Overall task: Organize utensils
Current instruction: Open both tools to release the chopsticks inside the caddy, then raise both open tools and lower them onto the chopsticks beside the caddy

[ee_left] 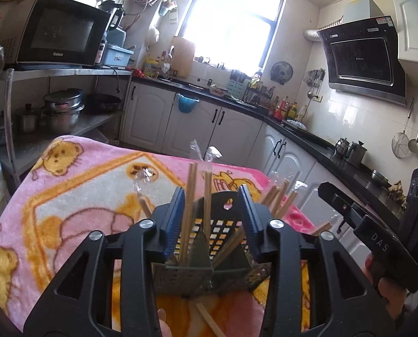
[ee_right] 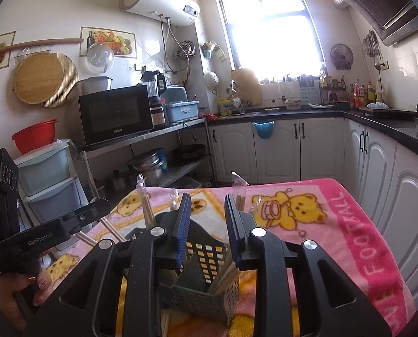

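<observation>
Both grippers, left point(ee_left: 213, 210) and right point(ee_right: 207, 216), hover with fingers parted, gripping nothing, above the chopstick-filled holder point(ee_left: 220, 238) on the blanket-covered tabletop point(ee_left: 77, 179).

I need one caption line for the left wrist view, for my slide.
Left gripper open above a dark perforated utensil holder holding wrapped chopsticks, on a pink bear blanket.

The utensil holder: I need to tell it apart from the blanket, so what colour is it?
Dark grey with a perforated grid; clearest in the right wrist view.
</observation>
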`<state>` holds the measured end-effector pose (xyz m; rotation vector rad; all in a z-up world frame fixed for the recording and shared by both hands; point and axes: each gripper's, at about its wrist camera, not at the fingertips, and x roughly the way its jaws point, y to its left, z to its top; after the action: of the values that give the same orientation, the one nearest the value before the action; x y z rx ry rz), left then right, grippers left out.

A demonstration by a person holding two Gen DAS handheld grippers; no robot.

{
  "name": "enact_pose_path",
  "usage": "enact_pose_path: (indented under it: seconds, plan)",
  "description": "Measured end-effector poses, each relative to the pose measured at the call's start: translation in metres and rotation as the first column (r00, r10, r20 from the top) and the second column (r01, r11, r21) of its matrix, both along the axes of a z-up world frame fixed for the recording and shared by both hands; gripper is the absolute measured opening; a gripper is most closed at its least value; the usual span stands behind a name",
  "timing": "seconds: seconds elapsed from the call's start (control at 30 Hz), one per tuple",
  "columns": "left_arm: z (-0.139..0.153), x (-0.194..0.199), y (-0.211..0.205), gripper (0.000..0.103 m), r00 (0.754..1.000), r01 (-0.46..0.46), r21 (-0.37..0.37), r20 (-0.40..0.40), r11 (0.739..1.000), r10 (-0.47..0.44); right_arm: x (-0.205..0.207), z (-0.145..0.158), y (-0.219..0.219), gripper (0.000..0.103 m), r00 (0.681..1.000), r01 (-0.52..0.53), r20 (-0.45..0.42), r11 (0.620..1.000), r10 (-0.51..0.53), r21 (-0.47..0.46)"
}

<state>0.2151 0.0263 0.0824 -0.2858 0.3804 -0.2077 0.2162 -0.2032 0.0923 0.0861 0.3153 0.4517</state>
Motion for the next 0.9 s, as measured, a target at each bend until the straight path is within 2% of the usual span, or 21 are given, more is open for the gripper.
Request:
enact_pose_path:
  seconds: [0.27, 0.5, 0.77, 0.9]
  plan:
    - [-0.002, -0.016, -0.004, 0.05, 1.0, 0.025, -0.001, -0.011, 1.0, -0.025, -0.014, -0.003, -0.003, 0.031, 0.999, -0.011, -0.036, 1.0, 0.01, -0.029]
    - [0.0, -0.028, -0.007, 0.059, 0.999, 0.038, -0.001, -0.006, 0.999, -0.038, -0.027, -0.004, -0.006, 0.035, 0.999, -0.017, -0.039, 0.998, 0.015, -0.054]
    - [0.0, -0.043, -0.008, 0.08, 0.999, 0.046, 0.003, -0.003, 0.999, -0.046, -0.042, -0.007, -0.012, 0.044, 0.998, -0.038, -0.06, 0.997, 0.034, -0.069]
    - [-0.001, -0.05, -0.009, 0.087, 0.999, 0.047, 0.006, -0.002, 0.999, -0.047, -0.05, -0.009, -0.016, 0.046, 0.997, -0.043, -0.065, 0.996, 0.038, -0.08]
